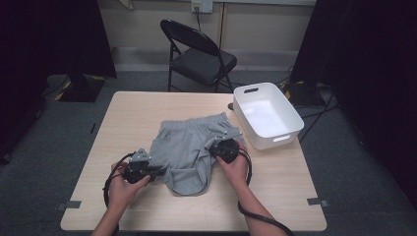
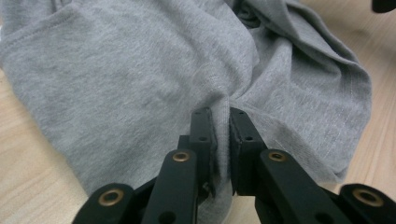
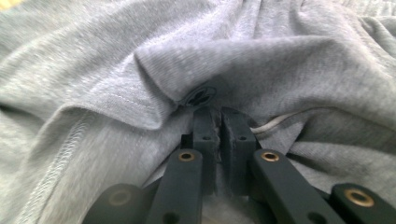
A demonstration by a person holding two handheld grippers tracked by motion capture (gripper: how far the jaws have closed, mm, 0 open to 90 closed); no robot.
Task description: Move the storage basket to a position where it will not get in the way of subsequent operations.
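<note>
Left gripper (image 2: 219, 116) pinches a fold of the grey shorts (image 1: 189, 147), its jaws nearly closed with cloth bunched between them. Right gripper (image 3: 218, 114) likewise clamps the fabric, jaws almost together, just below a small dark round logo (image 3: 200, 95). Shorts: soft grey knit, crumpled, elastic waistband toward the upper frame, lying at the centre of the bench (image 1: 133, 108) in the high view. White bin (image 1: 290, 118) stands at right.

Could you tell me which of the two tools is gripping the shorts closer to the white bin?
The right tool: it pinches the shorts on the side beside the bin, while the left tool grips the opposite leg edge, farther away.
</note>
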